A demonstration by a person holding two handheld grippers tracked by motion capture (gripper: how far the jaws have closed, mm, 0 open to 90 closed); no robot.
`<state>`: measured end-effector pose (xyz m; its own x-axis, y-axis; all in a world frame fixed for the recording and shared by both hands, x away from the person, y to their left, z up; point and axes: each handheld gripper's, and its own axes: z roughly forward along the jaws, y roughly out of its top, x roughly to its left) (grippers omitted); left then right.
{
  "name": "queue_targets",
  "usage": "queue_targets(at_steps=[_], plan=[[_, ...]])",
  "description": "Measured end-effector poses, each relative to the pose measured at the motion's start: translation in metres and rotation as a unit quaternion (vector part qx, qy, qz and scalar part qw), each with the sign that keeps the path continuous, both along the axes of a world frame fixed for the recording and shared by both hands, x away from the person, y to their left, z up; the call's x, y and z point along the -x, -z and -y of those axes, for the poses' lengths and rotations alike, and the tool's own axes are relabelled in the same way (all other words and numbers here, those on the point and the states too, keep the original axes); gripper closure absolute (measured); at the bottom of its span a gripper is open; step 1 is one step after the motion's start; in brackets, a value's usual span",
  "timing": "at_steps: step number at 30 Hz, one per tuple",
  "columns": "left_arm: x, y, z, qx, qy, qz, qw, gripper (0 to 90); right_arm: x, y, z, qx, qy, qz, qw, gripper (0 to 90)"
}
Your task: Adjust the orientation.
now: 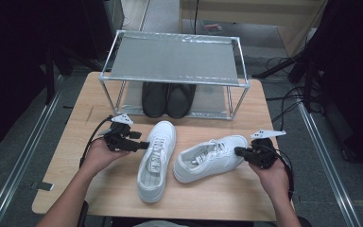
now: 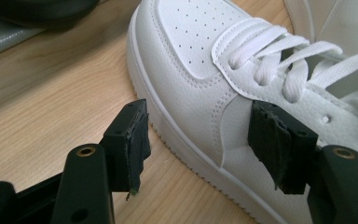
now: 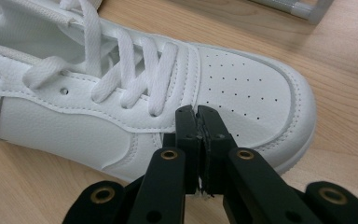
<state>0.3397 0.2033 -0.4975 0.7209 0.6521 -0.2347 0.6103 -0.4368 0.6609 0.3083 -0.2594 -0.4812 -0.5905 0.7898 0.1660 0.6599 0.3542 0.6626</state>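
Two white lace-up sneakers lie on the wooden table. The left sneaker (image 1: 156, 161) (image 2: 200, 60) points toward the rack; the right sneaker (image 1: 210, 158) (image 3: 121, 116) lies slanted with its toe to the right. My left gripper (image 1: 144, 145) (image 2: 200, 126) is open at the left sneaker's outer side, one jaw by the sole, the other over the upper near the laces. My right gripper (image 1: 237, 151) (image 3: 198, 116) is shut, pads together with nothing seen between them, its tip against the right sneaker's side just below the lowest lace.
A metal-framed shoe rack (image 1: 175, 80) stands at the far side of the table, with a pair of black shoes (image 1: 168, 99) on its lower shelf. Bare tabletop (image 1: 217, 194) lies in front of the sneakers. Cables and dark equipment surround the table.
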Motion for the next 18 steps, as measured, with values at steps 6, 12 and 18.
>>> queue_targets(at_steps=[6, 12, 18], plan=[[0.006, 0.0, -0.002, 0.003, -0.002, 0.003, 1.0, 38.3, -0.007, 0.001, -0.002, -0.004, 0.0, -0.002, 1.0, 89.0], [0.009, 0.002, -0.007, 0.002, -0.01, 0.001, 0.9999, 38.2, -0.017, 0.002, -0.004, -0.011, -0.009, -0.006, 0.9999, 89.0], [0.014, 0.003, -0.013, 0.001, -0.018, 0.002, 0.9998, 38.1, -0.023, 0.002, -0.008, -0.008, -0.014, -0.002, 0.9999, 89.0]])
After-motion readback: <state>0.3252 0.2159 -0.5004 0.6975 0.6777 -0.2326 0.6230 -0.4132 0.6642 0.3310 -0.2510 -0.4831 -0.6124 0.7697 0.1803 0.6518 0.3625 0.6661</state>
